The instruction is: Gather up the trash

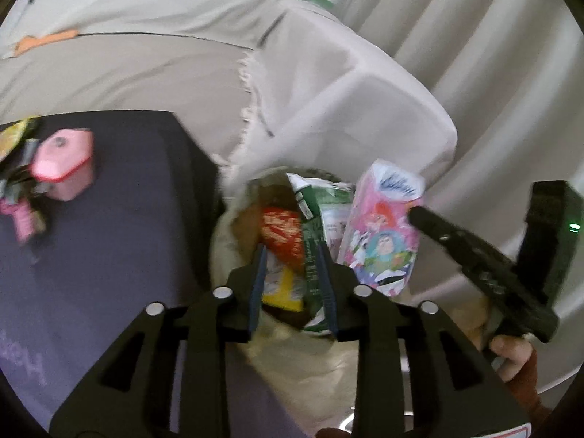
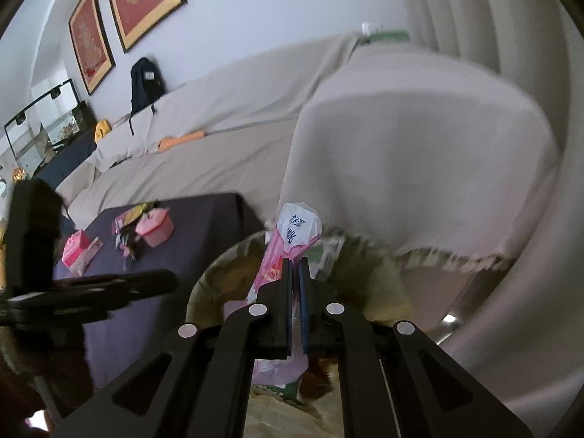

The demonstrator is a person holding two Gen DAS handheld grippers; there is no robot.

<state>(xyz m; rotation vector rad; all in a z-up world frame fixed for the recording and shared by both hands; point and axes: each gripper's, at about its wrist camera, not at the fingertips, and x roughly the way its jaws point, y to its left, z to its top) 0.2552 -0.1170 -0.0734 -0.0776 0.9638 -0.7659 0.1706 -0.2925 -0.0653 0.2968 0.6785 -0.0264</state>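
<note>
Trash bin (image 1: pixel 233 226): a round bin lined with a pale bag, lower middle of both views, beside the dark table; it holds a red wrapper (image 1: pixel 283 235), a yellow pack (image 1: pixel 283 290) and a green carton (image 1: pixel 321 219).
Left gripper (image 1: pixel 292 255): low centre of the left view, directly over the bin; its jaws are partly apart and nothing is pressed between them, the wrappers lie loose below.
Right gripper (image 2: pixel 295 266): lower centre of the right view; its jaws are pressed together on the pink tissue pack (image 2: pixel 288 241), which stands up over the bin's rim.
Pink tissue pack, left view: right of centre, with cartoon print, held by the right gripper's dark finger.
Table (image 1: pixel 120 255): dark purple cloth, left side; a pink box (image 1: pixel 64 168) and some crumpled wrappers (image 1: pixel 18 168) lie on it.
Sofa (image 2: pixel 401 146): behind, covered with a beige throw.
Wall: framed red pictures (image 2: pixel 144 0) in the upper left; a dark backpack (image 2: pixel 146 82) leans on the sofa back.
</note>
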